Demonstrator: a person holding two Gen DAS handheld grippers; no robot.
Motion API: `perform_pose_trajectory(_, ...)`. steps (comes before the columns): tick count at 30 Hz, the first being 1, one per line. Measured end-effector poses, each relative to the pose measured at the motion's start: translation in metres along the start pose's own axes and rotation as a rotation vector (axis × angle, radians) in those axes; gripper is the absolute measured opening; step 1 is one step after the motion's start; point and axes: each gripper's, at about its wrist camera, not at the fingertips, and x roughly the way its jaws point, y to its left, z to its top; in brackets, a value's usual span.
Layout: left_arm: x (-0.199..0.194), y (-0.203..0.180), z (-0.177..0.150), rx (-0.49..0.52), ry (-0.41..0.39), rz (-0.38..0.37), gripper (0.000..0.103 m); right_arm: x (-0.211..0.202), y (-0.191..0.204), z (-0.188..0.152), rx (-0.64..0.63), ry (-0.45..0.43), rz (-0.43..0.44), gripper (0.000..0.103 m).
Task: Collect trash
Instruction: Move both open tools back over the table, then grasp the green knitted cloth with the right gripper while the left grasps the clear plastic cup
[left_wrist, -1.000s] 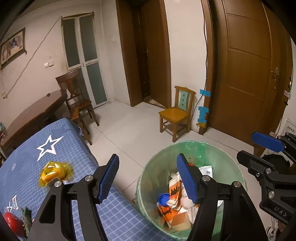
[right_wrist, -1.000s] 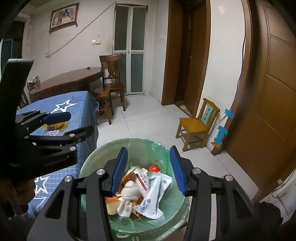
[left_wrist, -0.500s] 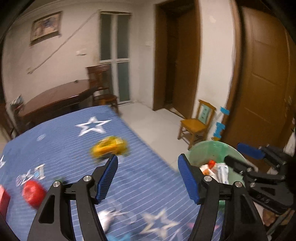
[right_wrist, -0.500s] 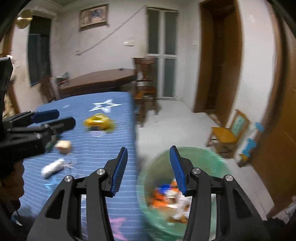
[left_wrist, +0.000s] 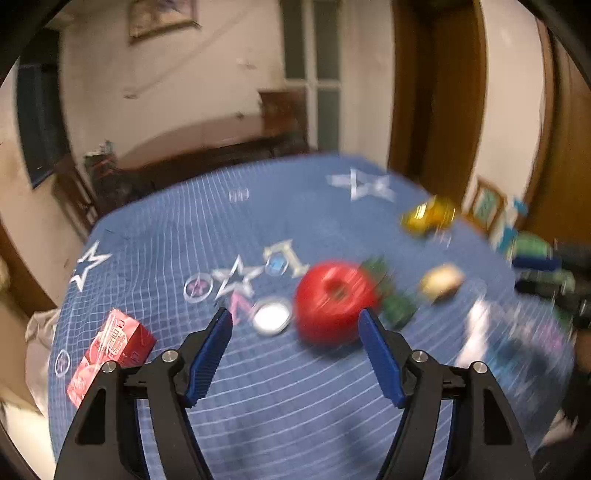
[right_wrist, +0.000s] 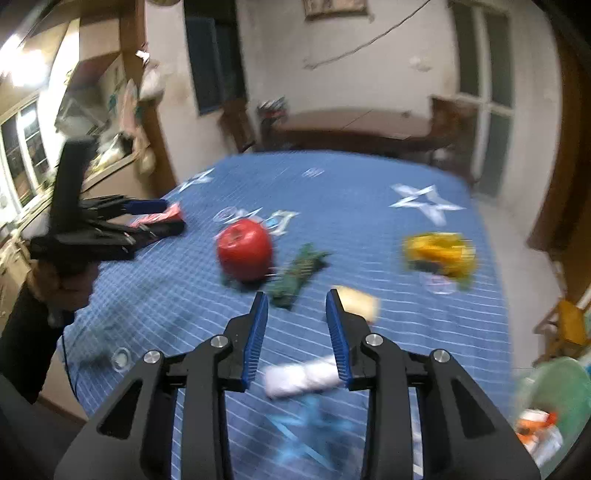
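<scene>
Blue star-patterned tablecloth (left_wrist: 258, 398) under both grippers, much of it blurred. Landmark: the red apple (left_wrist: 334, 301), near the middle of the cloth.

Far left of the apple, close to the cloth's edge: a red box (left_wrist: 110, 350). Just left of the apple: a small white disc (left_wrist: 271, 318). Left gripper (left_wrist: 295, 332) above the cloth, jaws wide apart and empty, apple showing between the fingertips but untouched. Just right of the apple, touching or nearly so: a green wrapper (right_wrist: 297, 275). Further right: a pale crumpled scrap (right_wrist: 358, 301), beside the right gripper's fingertip. Beyond that, right and further back from the apple: a yellow wrapper (right_wrist: 439, 253).

Right gripper (right_wrist: 297, 317) jaws just been closing, now a narrow gap, nothing between them. Nearer the camera than the apple, under those fingers: a white paper roll (right_wrist: 303, 374) lying flat. Far right of the apple, off the table's edge: green trash bin (right_wrist: 554, 384) with litter inside.
</scene>
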Motion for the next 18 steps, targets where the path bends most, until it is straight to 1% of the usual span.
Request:
perform_pose_trajectory(2, 0.019, 0.009, -0.007, 0.022, 0.03, -0.024, 0.068, 0.022, 0.007, 0.006, 0.002, 0.049, 0.037, 0.031)
perform_pose_trajectory(3, 0.029, 0.013, -0.011, 0.044, 0.04, -0.057, 0.067, 0.038, 0.013, 0.01, -0.004, 0.082, 0.042, 0.031)
perform_pose_trajectory(4, 0.037, 0.014, -0.014, 0.071, 0.045, -0.08, 0.066, 0.05, 0.016, 0.013, -0.008, 0.107, 0.027, 0.031)
perform_pose_trajectory(5, 0.046, 0.014, -0.016, 0.099, 0.047, -0.081, 0.066, 0.06, 0.017, 0.015, -0.008, 0.127, 0.01, 0.031)
perform_pose_trajectory(7, 0.061, 0.009, -0.017, 0.127, 0.065, -0.095, 0.061, 0.08, 0.012, 0.017, 0.012, 0.172, -0.016, 0.031)
perform_pose_trajectory(8, 0.067, 0.01, -0.017, 0.129, 0.072, -0.103, 0.061, 0.087, 0.008, 0.016, 0.025, 0.193, -0.024, 0.031)
perform_pose_trajectory(10, 0.071, 0.013, -0.017, 0.136, 0.049, -0.13, 0.06, 0.098, 0.003, 0.014, 0.045, 0.222, -0.034, 0.031)
perform_pose_trajectory(13, 0.074, 0.016, -0.015, 0.177, 0.039, -0.116, 0.06, 0.109, -0.001, 0.012, 0.061, 0.245, 0.002, 0.031)
perform_pose_trajectory(14, 0.072, 0.019, -0.016, 0.186, 0.033, -0.127, 0.06, 0.11, -0.001, 0.01, 0.063, 0.25, 0.006, 0.031)
perform_pose_trajectory(18, 0.066, 0.036, -0.01, 0.136, 0.001, -0.163, 0.06, 0.119, -0.006, 0.011, 0.069, 0.27, 0.024, 0.031)
